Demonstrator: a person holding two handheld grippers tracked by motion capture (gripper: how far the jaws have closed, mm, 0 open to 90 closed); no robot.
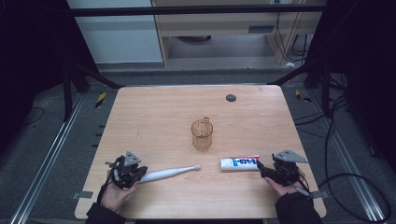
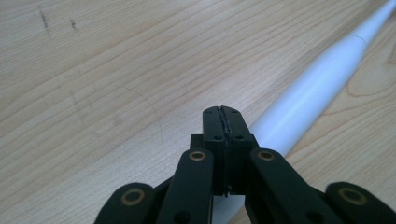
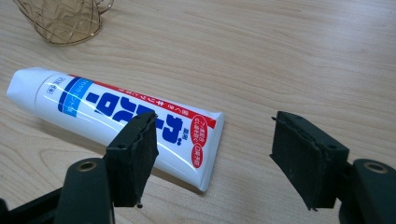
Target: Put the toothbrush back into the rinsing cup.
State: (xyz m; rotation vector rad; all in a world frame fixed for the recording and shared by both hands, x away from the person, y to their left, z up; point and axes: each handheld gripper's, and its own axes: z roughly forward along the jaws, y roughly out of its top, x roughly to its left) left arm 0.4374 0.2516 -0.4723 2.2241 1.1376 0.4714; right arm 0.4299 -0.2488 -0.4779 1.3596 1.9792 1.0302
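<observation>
The left gripper [image 2: 223, 122], nearest the table's [image 1: 159, 116] front edge, has its black jaws pressed together with nothing between them, poised just over the thick end of a white, tapering electric toothbrush [image 1: 169, 173] that lies flat and points toward the table's middle. The right gripper [image 3: 212, 156] is spread wide, its jaws flanking the crimped end of a white toothpaste tube [image 3: 126, 121] with blue and red print. Beyond both stands an amber glass mug [image 1: 202, 134].

- Right gripper [image 3: 212, 158]: jaws spread wide above the wooden table [image 3: 303, 56].
- Toothpaste tube [image 3: 121, 119]: lies flat, crimped end between the jaws, left jaw overlapping it.
- Amber glass cup [image 3: 65, 18]: beyond the tube's cap.
</observation>
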